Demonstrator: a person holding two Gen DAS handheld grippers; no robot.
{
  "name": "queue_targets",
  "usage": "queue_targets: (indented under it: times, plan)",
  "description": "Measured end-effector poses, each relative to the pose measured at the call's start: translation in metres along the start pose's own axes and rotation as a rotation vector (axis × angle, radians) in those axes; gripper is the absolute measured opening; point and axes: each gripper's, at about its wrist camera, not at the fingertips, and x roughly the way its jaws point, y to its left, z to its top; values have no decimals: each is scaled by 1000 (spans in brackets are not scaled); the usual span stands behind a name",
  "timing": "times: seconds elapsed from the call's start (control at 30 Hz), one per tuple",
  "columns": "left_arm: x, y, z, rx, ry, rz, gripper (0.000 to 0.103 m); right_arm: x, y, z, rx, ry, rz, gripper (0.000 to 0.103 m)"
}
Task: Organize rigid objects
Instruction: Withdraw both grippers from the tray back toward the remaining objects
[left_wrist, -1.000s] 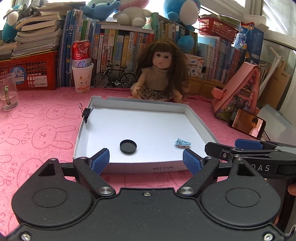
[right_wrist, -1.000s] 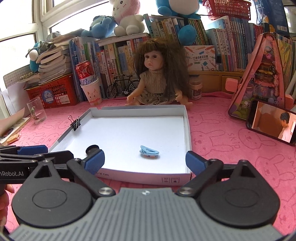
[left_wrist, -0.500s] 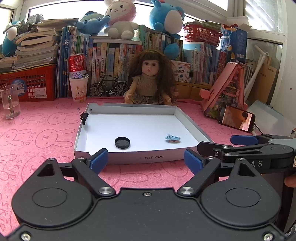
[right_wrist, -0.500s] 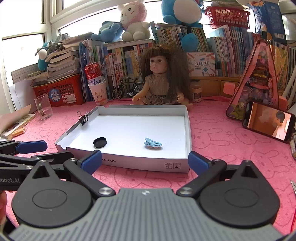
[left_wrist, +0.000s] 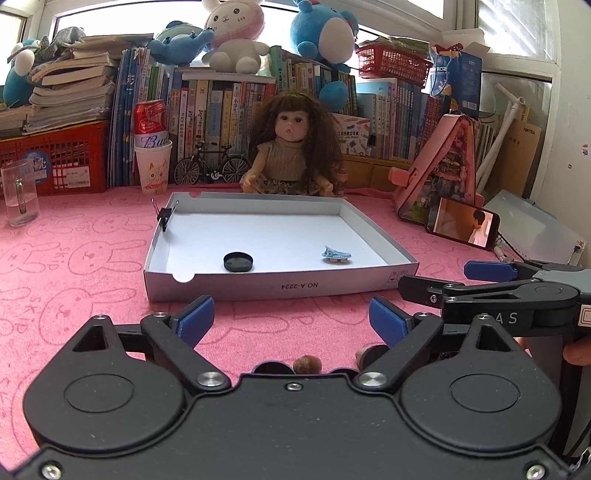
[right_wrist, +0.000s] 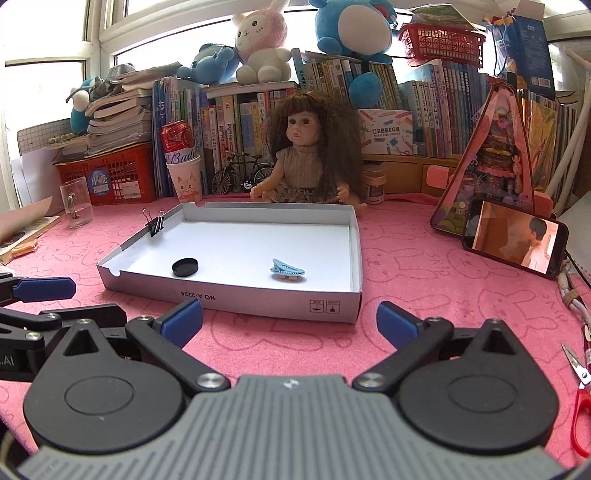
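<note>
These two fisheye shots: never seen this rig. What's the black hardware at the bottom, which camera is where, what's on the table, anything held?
No robot arm here: a person carries a two-finger gripper in each hand, and each has a camera looking forward along its fingers. The black hardware is the gripper itself, with blue pads on the fingertips.

One picture is from the left gripper, the other from the right gripper; each also shows the other at its edge. Both are open and hold nothing.

On the pink bunny-print cloth sits a shallow white box holding a black round cap and a blue hair clip, with a binder clip on its wall. Behind it sits a doll; a phone stands to the right.
</note>
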Motion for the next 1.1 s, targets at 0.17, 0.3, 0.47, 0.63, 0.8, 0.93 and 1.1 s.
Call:
queue_targets:
  times: [0.17, 0.3, 0.47, 0.63, 0.8, 0.93, 1.1]
  plan:
    - [0, 4, -5, -24, 9, 5, 90, -2, 0, -5, 7, 0, 6, 103]
    - [-1, 7, -8, -32, 13, 10, 90, -3, 1, -6, 9, 1, 6, 103]
    - [-4, 9, -15, -32, 19, 28, 90, -4, 1, -13, 17, 2, 4, 103]
    - [-6, 11, -20, -31, 19, 40, 90, -7, 2, -20, 19, 1, -3, 103]
    - [-9, 11, -23, -29, 13, 48, 90, -10, 2, -22, 20, -1, -9, 103]
    - [-13, 12, -26, -20, 4, 55, 90, -12, 1, -24, 25, -6, -14, 103]
    - [-21, 14, -34, -10, -1, 49, 89, -18, 1, -29, 15, -22, -24, 103]
